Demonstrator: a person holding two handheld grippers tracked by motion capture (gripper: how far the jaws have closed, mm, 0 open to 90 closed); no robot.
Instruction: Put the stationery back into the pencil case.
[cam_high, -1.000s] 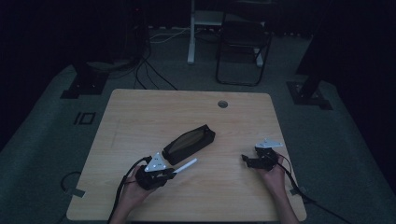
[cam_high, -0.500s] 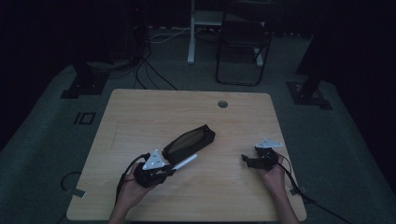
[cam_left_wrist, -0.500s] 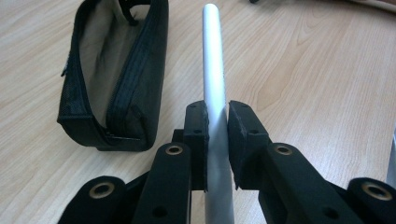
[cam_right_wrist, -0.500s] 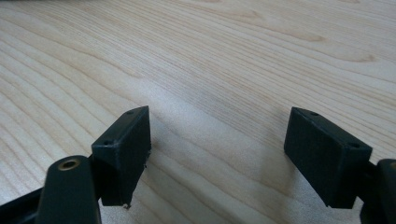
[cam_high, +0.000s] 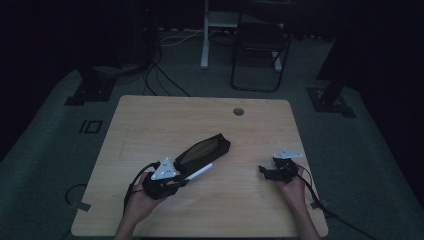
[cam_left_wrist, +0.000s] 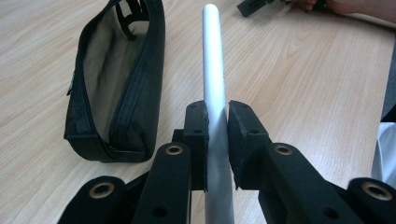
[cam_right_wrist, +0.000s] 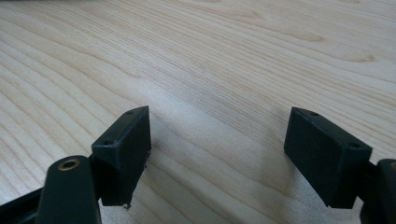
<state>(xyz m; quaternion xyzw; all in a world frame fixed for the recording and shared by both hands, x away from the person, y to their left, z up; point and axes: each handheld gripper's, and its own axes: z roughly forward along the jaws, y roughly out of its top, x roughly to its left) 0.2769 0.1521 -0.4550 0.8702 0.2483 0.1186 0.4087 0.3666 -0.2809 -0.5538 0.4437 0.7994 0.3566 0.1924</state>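
Silver pen (cam_left_wrist: 213, 70) — a smooth, pale metal barrel — sits pinched between the pads of the left gripper (cam_left_wrist: 216, 135), running straight up the middle of the left gripper view with its rounded tip near the top edge. In the high view the same pen (cam_high: 198, 172) pokes out to the upper right of the left gripper (cam_high: 167, 181), low and left of centre on the wooden table (cam_high: 150, 120).

Just beside the pen lies a black pencil case (cam_left_wrist: 116, 79), unzipped, its tan lining showing; it fills the left half of the left gripper view, its near end just short of the jaws. From above, the case (cam_high: 202, 151) slants from the table's centre down toward the left hand, the pen along its lower edge. Whether the two touch I can't tell.

The right gripper (cam_high: 280, 167) rests at the lower right of the high view, close to the table's right edge and well apart from the case. Its jaws stand spread wide in the right gripper view (cam_right_wrist: 217, 154), with bare wood grain between them.

Open board stretches across the upper half of the table — a small round grommet hole (cam_high: 238, 111) sits near the far edge. A dark folding chair (cam_high: 260, 47) stands beyond on the floor.
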